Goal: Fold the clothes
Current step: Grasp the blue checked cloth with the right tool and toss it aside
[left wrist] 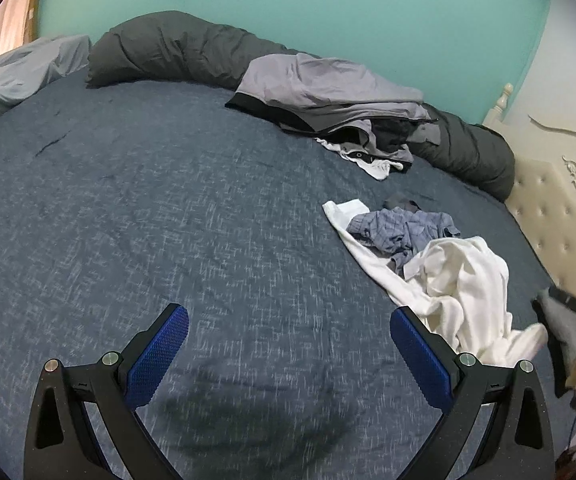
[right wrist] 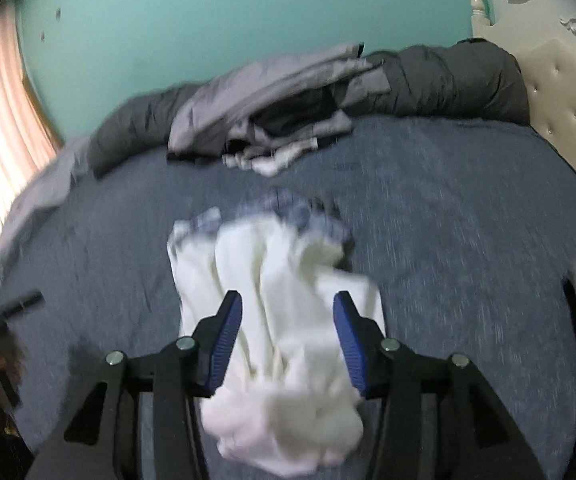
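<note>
The right gripper (right wrist: 288,336) stands about half open, its 2 blue pads apart with the white garment (right wrist: 279,320) bunched between and under them; the pads look clear of the cloth on both sides, so I judge it loose rather than clamped, though blur makes contact hard to rule out. The left gripper (left wrist: 288,352) is wide open over bare bedspread (left wrist: 147,200), holding nothing. The white garment lies crumpled on the right part of the bed, its far edge overlapping a blue checked garment (left wrist: 404,232), which sits partly on top of it in the left wrist view. Beyond, a heap of grey and dark clothes (left wrist: 328,96) rests against a dark bolster (left wrist: 167,52) along the teal wall (left wrist: 288,0), with a tufted headboard (left wrist: 560,216) at the right. The main risk: closing on this bunch would likely catch several layers at once, so the garment would lift as a knot instead of spreading flat. A pull could also drag the checked piece along, tangling 2 items. With the left claw well apart from the cloth, a 1-handed lift would leave the fabric twisted.
</note>
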The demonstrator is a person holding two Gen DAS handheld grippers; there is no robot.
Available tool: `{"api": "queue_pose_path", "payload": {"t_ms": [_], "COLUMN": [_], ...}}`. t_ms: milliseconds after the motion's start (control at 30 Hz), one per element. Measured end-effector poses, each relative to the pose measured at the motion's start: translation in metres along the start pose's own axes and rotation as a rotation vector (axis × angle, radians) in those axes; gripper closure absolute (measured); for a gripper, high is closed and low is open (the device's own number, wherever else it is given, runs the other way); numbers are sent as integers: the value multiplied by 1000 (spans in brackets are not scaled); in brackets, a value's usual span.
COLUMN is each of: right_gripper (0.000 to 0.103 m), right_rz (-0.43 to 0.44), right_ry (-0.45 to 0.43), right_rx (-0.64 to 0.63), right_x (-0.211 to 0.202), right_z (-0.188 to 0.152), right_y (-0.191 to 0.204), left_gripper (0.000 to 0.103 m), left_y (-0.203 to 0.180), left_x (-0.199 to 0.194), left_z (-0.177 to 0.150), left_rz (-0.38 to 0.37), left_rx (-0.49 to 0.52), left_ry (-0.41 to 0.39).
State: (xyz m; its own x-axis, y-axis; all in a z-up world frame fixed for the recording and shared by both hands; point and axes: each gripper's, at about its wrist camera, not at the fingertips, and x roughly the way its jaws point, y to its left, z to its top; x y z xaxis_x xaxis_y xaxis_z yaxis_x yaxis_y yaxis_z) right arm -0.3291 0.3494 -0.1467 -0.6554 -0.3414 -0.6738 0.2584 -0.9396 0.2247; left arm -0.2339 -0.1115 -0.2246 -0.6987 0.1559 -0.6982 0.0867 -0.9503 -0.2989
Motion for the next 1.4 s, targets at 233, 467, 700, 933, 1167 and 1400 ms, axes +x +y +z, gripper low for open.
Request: {"api": "queue_pose_path", "payload": {"t_ms": [233, 467, 700, 933, 1167, 1400], "right_gripper": [44, 40, 40, 39, 70, 89], "right_rz": [15, 8, 1, 17, 39, 26], "right_ry": [139, 257, 381, 466, 447, 346], "right_rx": [3, -28, -102, -127, -227, -304], "right_x": [82, 166, 228, 268, 276, 259], "right_z": [48, 83, 87, 77, 68, 84], "right_y": [-15, -33, -40, -44, -29, -19], "left_gripper": [0, 0, 0, 0, 0, 0], "left_y": [-9, -19, -28, -35, -35, -36], "left_x": [31, 60, 84, 101, 115, 120], "left_z": [10, 18, 26, 25, 19, 17], "left_rz": [-3, -11, -35, -43, -47, -51], "left_rx": [12, 39, 48, 65, 66, 65], "left_ry": [20, 38, 45, 61, 83, 88]}}
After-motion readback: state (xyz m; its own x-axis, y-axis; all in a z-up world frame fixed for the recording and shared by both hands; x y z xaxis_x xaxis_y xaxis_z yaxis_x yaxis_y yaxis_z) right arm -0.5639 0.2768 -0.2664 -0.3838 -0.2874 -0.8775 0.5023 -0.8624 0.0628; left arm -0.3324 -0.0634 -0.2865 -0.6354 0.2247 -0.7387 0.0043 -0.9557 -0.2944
